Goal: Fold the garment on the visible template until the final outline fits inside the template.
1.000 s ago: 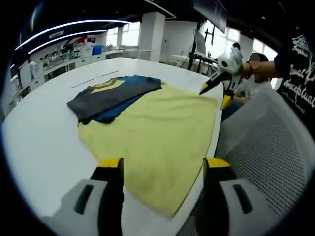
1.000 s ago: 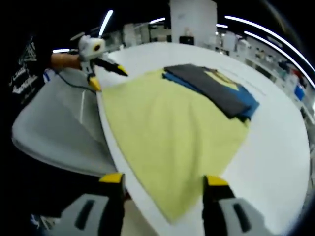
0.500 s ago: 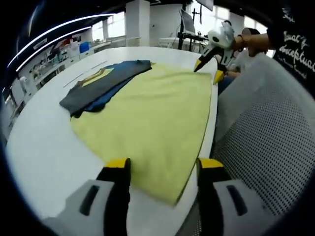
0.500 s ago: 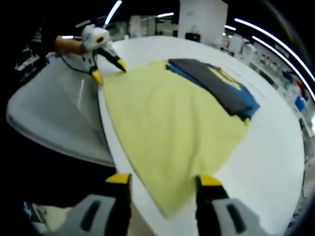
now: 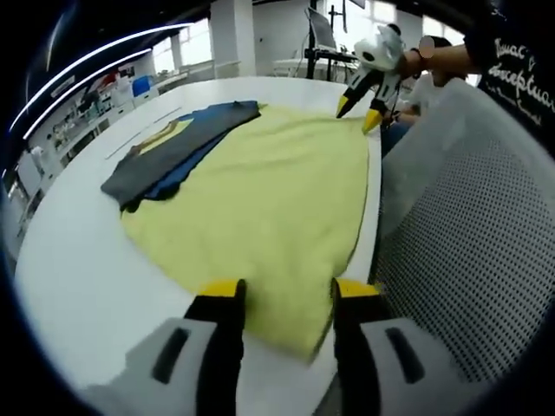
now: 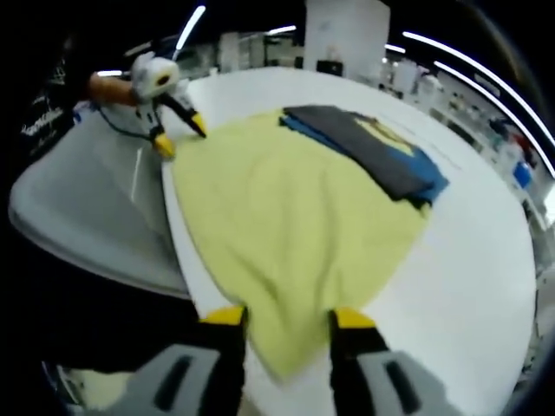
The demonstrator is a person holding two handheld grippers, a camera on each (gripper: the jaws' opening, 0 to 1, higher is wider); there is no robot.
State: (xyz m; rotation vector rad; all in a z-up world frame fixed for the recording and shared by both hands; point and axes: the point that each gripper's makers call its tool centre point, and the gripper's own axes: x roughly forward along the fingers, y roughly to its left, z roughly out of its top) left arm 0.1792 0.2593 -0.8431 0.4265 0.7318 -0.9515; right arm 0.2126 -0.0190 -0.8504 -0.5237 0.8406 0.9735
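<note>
Left gripper view: yellow garment (image 5: 269, 199) lies spread flat on the white worktop (image 5: 69, 260), one long side along the worktop's near edge beside a grey mesh chair (image 5: 460, 260). Left tongs (image 5: 286, 299) stand with jaws parted on either side of the garment's near corner, not closed on it. A dark grey and blue folded cloth (image 5: 173, 152) overlaps the garment's far-left side. Right tongs (image 5: 357, 108), held in a hand (image 5: 434, 59), sit at the garment's far corner, jaws apart.

Right gripper view: right tongs (image 6: 284, 325) straddle the near corner of the garment (image 6: 286, 225), jaws parted. Left tongs (image 6: 178, 134) sit at the far corner by the worktop (image 6: 468, 260) edge, jaws apart. The folded cloth (image 6: 364, 147) lies on the garment's far-right side.
</note>
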